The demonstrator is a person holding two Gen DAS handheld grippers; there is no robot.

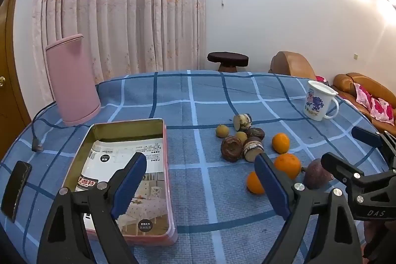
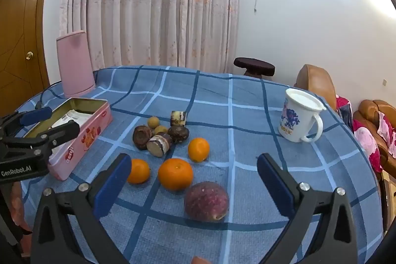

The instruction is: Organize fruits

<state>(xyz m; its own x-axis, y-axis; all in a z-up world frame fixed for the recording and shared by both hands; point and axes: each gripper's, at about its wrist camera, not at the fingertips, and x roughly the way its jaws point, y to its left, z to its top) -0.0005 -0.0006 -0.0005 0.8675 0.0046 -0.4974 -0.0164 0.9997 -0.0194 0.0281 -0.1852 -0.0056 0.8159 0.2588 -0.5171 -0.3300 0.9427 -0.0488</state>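
Fruits lie loose on the blue checked tablecloth (image 2: 222,95): three oranges (image 2: 175,173), a purple passion fruit (image 2: 206,201), and a cluster of dark brown fruits and small yellow ones (image 2: 158,132). They also show in the left wrist view (image 1: 242,137). A pink tin box (image 1: 123,165) lined with a printed leaflet sits at the left. My left gripper (image 1: 200,180) is open and empty, between the box and the oranges. My right gripper (image 2: 194,180) is open and empty, its jaws wide on either side of the passion fruit and nearest orange.
A pink cylinder appliance (image 1: 71,81) with a cable stands at the back left. A white mug (image 2: 297,115) with a lid is at the right. A black phone (image 1: 16,189) lies at the left edge. A brown sofa (image 1: 366,93) and a stool (image 1: 227,61) are beyond the table.
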